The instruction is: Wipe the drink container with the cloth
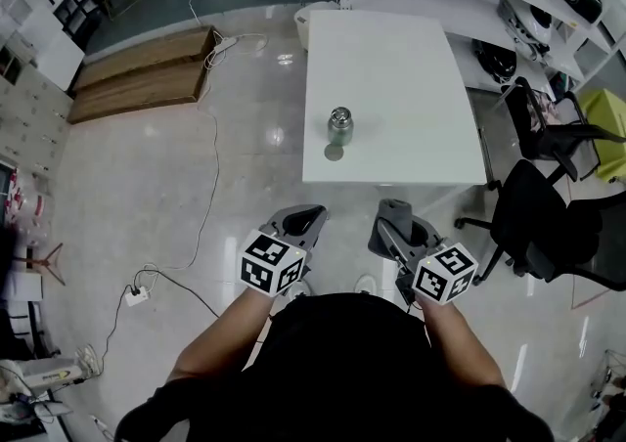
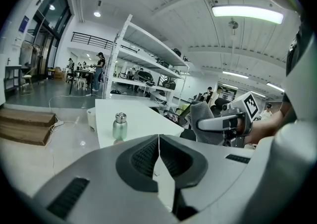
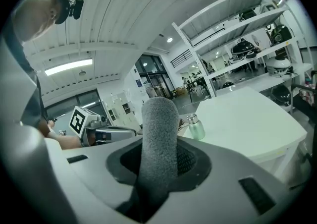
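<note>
Head view: the white desk [image 1: 391, 68] holds the drink container [image 1: 339, 124], standing upright near the desk's near edge, toward its left side. Both tongs wait off the desk, short of that edge. The right tongs [image 1: 399, 233] pinch the grey cloth [image 3: 159, 134]; the container lies ahead and a bit left. The left tongs [image 1: 308, 215] are pressed together, empty, and look slightly nearer.
</note>
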